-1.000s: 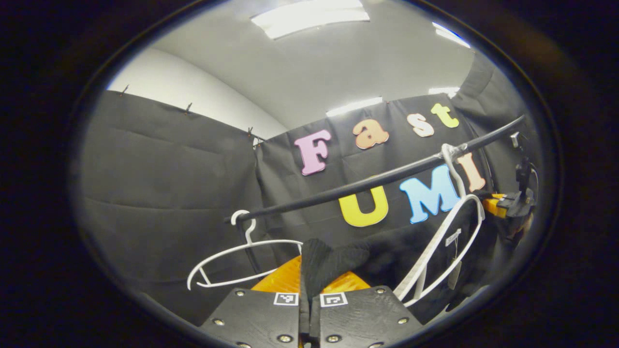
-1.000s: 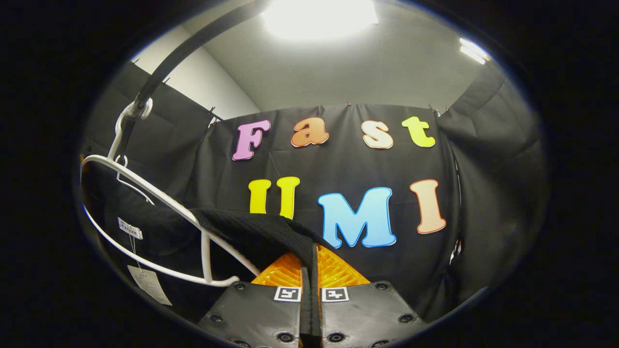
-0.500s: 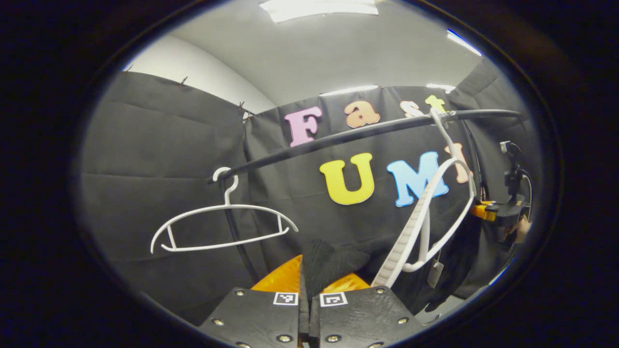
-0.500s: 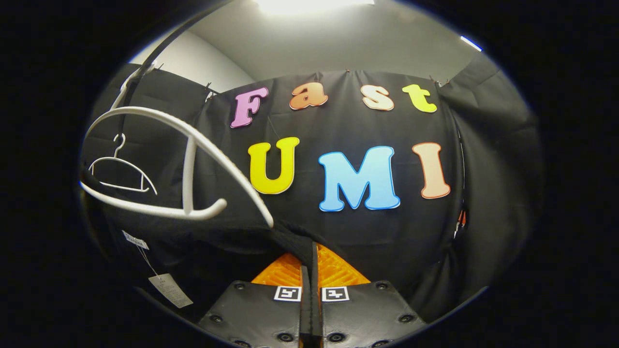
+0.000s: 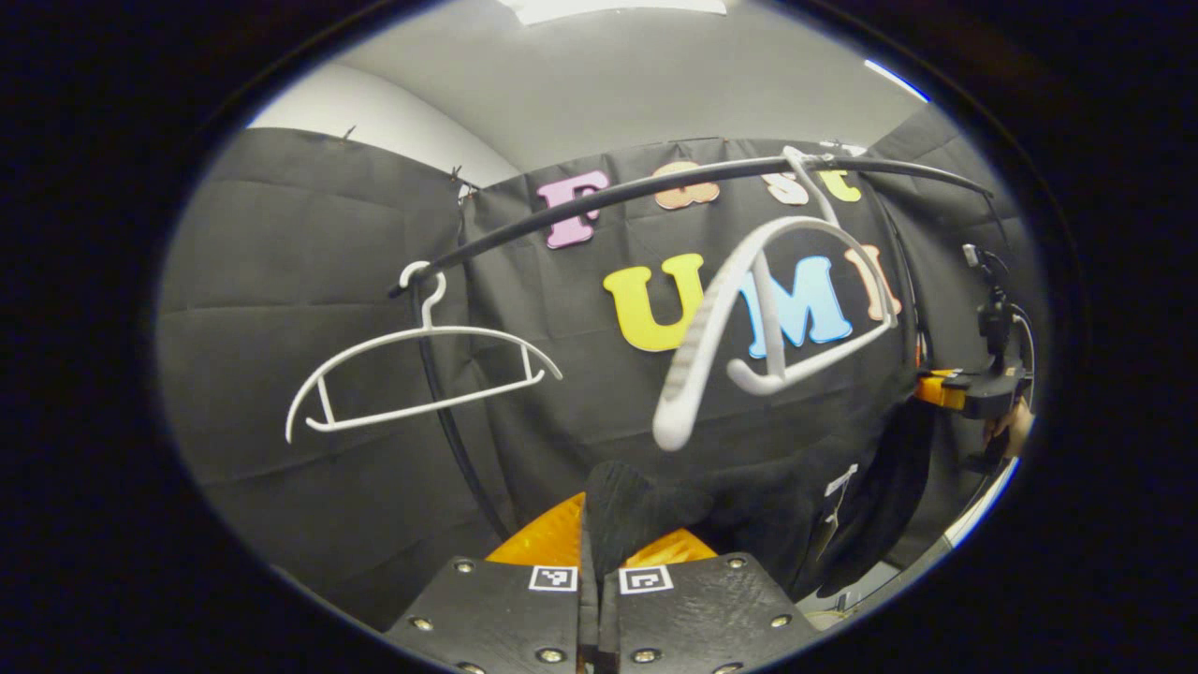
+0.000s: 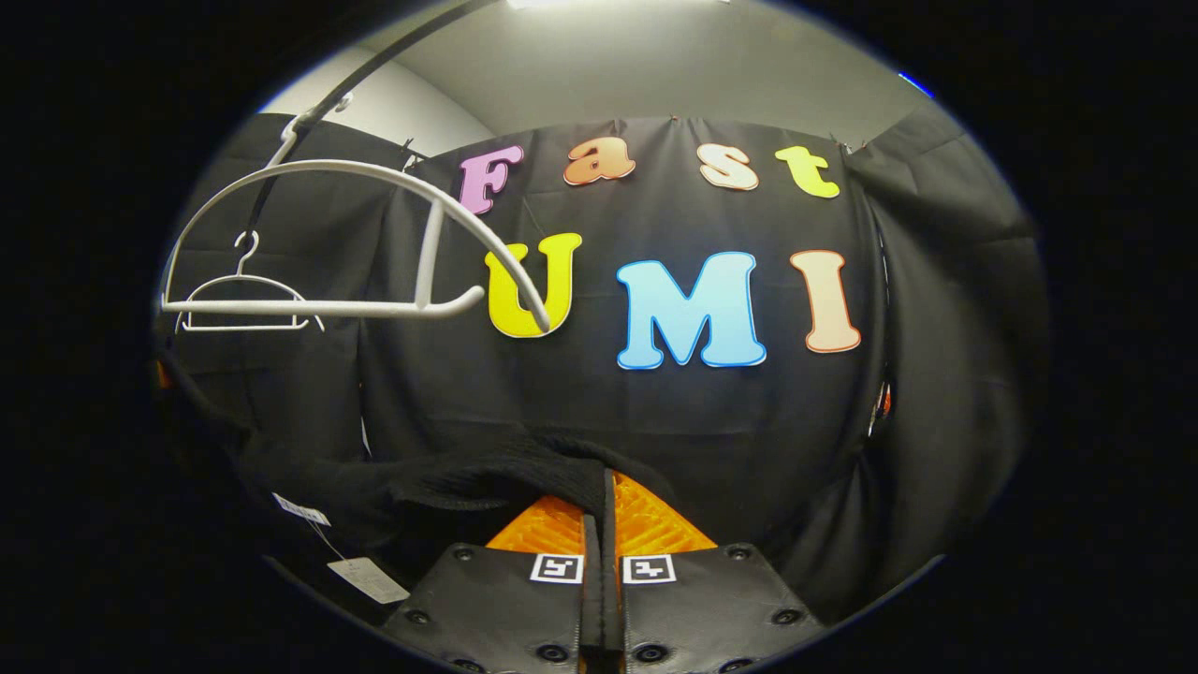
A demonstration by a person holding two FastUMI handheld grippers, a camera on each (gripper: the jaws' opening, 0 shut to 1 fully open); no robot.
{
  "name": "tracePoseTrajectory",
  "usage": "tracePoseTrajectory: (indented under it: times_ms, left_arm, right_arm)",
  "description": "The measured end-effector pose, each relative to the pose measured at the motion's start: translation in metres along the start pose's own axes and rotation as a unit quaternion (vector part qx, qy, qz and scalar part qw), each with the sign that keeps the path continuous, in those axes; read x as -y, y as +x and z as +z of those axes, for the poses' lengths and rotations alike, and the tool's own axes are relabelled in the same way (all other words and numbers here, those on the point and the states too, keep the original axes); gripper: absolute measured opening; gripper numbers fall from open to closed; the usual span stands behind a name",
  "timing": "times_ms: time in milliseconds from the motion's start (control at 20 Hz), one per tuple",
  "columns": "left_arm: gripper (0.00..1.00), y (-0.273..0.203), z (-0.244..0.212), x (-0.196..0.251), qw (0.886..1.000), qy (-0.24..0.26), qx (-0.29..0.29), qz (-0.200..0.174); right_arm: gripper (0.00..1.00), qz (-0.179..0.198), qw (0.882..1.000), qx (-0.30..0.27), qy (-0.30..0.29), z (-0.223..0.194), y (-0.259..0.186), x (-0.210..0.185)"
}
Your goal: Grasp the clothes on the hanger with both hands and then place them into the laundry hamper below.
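Beneath the rail (image 5: pixel 599 201), both grippers (image 5: pixel 599 552) (image 6: pixel 599 534) are pinching the black garment (image 5: pixel 749 505), which risks snagging the bare hanger (image 5: pixel 758 309).

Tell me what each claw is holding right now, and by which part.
Both hold the black garment: the left claw pinches one bunched edge, the right claw another. It hangs clear below the white hanger.
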State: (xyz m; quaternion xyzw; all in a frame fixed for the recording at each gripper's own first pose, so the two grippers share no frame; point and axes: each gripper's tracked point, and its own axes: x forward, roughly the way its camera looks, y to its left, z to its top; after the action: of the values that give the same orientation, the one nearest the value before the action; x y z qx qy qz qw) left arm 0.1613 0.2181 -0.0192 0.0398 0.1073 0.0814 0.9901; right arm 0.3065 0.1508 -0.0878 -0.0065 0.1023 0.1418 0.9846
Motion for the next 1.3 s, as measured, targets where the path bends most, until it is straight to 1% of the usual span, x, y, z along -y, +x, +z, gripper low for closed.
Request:
tracePoseTrajectory:
  times_ms: [150,300,450,550,700,800,900,950,1100,1200,1250,1300]
  left_arm:
    - [0.01,-0.014,-0.01,0.013,1.0,-0.007,-0.008,-0.011]
    - [0.01,-0.018,-0.017,0.026,0.999,-0.021,-0.011,-0.023]
    - [0.01,-0.028,-0.017,0.04,0.999,-0.03,-0.008,-0.037]
    - [0.01,-0.036,-0.017,0.049,0.998,-0.027,-0.004,-0.048]
    - [0.01,-0.048,-0.019,0.074,0.997,-0.035,0.003,-0.071]
    - [0.01,-0.053,-0.023,0.092,0.996,-0.039,0.0,-0.083]
    - [0.01,-0.045,-0.032,0.107,0.995,-0.043,-0.006,-0.09]
    - [0.01,-0.046,-0.037,0.113,0.994,-0.048,-0.009,-0.094]
    - [0.01,-0.05,-0.052,0.127,0.992,-0.071,-0.015,-0.104]
    - [0.01,-0.047,-0.069,0.137,0.99,-0.082,-0.026,-0.11]
    - [0.01,-0.044,-0.079,0.14,0.99,-0.084,-0.034,-0.109]
    - [0.02,-0.042,-0.092,0.141,0.99,-0.085,-0.042,-0.105]
  right_arm:
    - [0.01,0.008,1.0,-0.007,-0.006,-0.008,-0.02,-0.011]
    - [0.01,0.02,1.0,-0.009,-0.013,-0.013,-0.041,-0.026]
    - [0.01,0.039,0.999,-0.01,-0.013,-0.016,-0.063,-0.046]
    - [0.01,0.054,0.998,-0.01,-0.011,-0.017,-0.078,-0.061]
    - [0.0,0.076,0.997,-0.013,-0.014,-0.021,-0.1,-0.084]
    - [0.0,0.089,0.996,-0.016,-0.021,-0.026,-0.107,-0.097]
    - [0.01,0.098,0.995,-0.026,-0.023,-0.037,-0.114,-0.106]
    - [0.0,0.102,0.994,-0.032,-0.021,-0.043,-0.119,-0.112]
    - [0.01,0.113,0.993,-0.044,-0.017,-0.061,-0.127,-0.121]
    - [0.0,0.118,0.991,-0.058,-0.015,-0.077,-0.13,-0.126]
    - [0.01,0.122,0.99,-0.065,-0.01,-0.089,-0.133,-0.13]
    - [0.0,0.127,0.989,-0.072,-0.006,-0.099,-0.135,-0.133]
